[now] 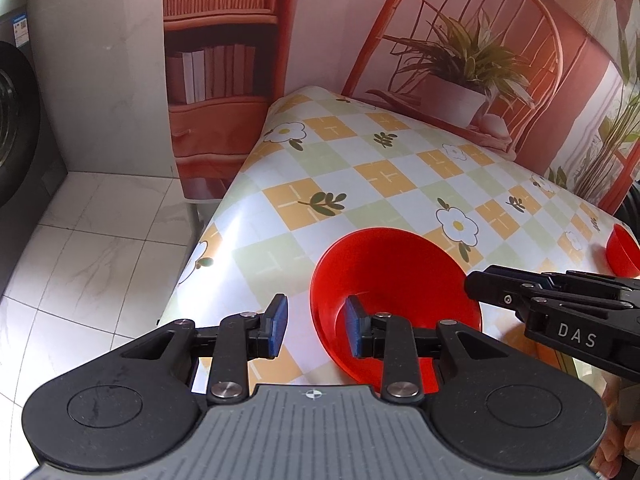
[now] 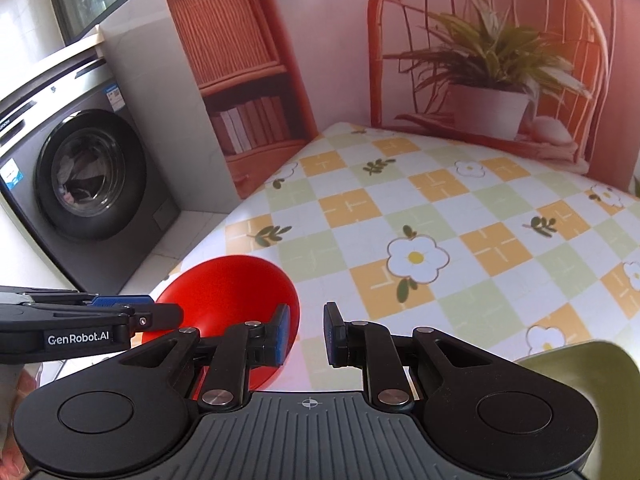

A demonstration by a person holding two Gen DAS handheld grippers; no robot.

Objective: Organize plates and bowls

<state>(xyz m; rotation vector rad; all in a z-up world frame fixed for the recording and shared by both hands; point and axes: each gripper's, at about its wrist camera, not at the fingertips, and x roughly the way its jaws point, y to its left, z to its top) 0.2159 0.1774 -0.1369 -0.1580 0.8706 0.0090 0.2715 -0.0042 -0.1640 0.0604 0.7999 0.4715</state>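
A red bowl [image 1: 396, 280] sits near the front left corner of the checkered table [image 1: 360, 184]. My left gripper [image 1: 316, 326] is open and straddles the bowl's left rim, with one blue pad inside and one outside. In the right wrist view the same red bowl [image 2: 228, 292] lies low left. My right gripper [image 2: 307, 334] is open at its right rim, its left pad over the bowl. The right gripper [image 1: 474, 292] reaches the bowl from the right in the left wrist view. A second red bowl [image 1: 622, 250] stands at the far right edge. A green dish [image 2: 580, 364] shows at lower right.
The table's left edge drops to a white tiled floor [image 1: 100, 264]. A washing machine [image 2: 88, 176] stands to the left. A printed backdrop with a chair and plant [image 1: 460, 60] rises behind the table. The left gripper [image 2: 176, 314] comes in from the left edge.
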